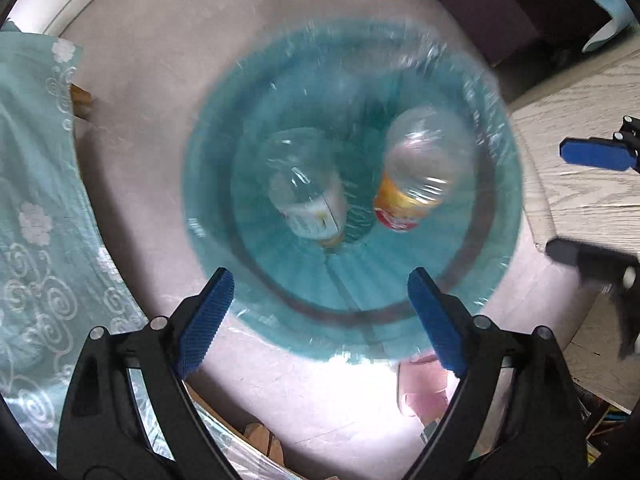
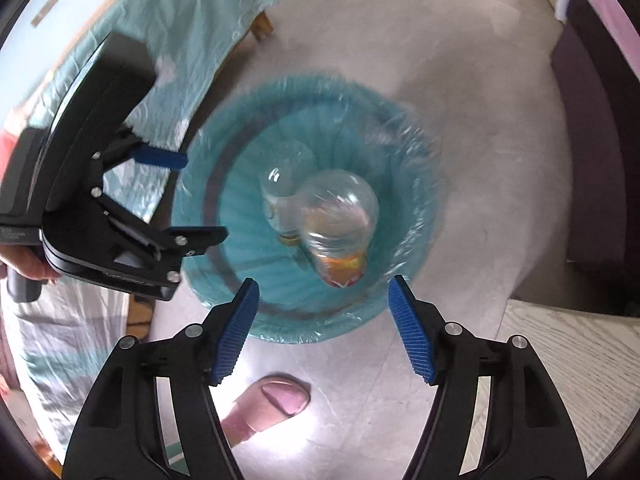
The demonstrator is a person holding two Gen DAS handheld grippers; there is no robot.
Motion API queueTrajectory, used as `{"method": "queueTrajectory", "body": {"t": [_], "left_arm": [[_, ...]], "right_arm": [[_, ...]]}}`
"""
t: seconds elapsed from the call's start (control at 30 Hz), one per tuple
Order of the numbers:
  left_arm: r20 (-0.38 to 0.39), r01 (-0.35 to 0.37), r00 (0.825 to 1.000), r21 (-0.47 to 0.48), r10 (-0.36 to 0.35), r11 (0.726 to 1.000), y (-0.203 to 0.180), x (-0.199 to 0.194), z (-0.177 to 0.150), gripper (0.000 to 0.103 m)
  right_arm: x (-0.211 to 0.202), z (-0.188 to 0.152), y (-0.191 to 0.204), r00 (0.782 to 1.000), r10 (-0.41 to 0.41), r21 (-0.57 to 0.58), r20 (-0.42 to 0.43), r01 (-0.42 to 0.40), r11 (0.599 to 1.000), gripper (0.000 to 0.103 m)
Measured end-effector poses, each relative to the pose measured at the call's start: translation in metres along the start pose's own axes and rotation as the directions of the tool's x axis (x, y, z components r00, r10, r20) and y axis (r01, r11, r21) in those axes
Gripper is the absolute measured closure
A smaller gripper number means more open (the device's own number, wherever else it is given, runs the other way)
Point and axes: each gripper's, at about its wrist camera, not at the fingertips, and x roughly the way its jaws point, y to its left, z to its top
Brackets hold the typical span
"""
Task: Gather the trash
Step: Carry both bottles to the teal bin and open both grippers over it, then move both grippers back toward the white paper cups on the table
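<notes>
A round bin lined with a blue bag (image 1: 208, 184) (image 2: 404, 184) stands on the pale floor below both grippers. Two clear plastic bottles lie inside it, blurred. One has a white label (image 1: 308, 196) (image 2: 286, 184), the other an orange and red label (image 1: 416, 176) (image 2: 340, 224). My left gripper (image 1: 320, 280) (image 2: 196, 196) hangs over the bin's near rim, open, with nothing between its blue pads. My right gripper (image 2: 322, 292) (image 1: 576, 206) is also open and holds nothing, just above the rim on the other side.
A teal floral cloth (image 1: 36, 200) (image 2: 192, 40) drapes over a table with a wooden leg (image 1: 82, 100). A pale wood-grain surface (image 1: 580, 92) (image 2: 580, 360) sits close beside the bin. A pink shoe toe (image 2: 276, 400) is on the floor, dark furniture (image 2: 588, 160) beyond.
</notes>
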Motion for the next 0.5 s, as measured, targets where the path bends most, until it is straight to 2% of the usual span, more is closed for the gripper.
{"method": "queueTrajectory", "body": {"t": [0.13, 0.3, 0.43, 0.5], "left_arm": [[0.029, -0.008, 1.0, 0.004, 0.007, 1.0, 0.006, -0.039, -0.004, 0.017], [0.062, -0.027, 0.998, 0.014, 0.026, 1.0, -0.008, -0.116, -0.015, 0.017], [0.093, -0.054, 0.994, 0.054, 0.048, 0.997, -0.028, -0.193, -0.023, 0.017], [0.117, -0.067, 0.992, 0.101, 0.055, 0.993, -0.041, -0.237, -0.029, 0.017]], "right_arm": [[-0.051, 0.006, 0.003, 0.999, 0.008, 0.008, 0.046, -0.008, 1.0, 0.035], [-0.126, 0.022, 0.023, 0.995, 0.048, 0.005, 0.093, -0.048, 0.999, 0.035], [-0.222, 0.026, 0.048, 0.981, 0.107, 0.007, 0.16, -0.11, 0.994, 0.033], [-0.277, 0.022, 0.056, 0.966, 0.137, 0.014, 0.22, -0.143, 0.99, 0.026]]}}
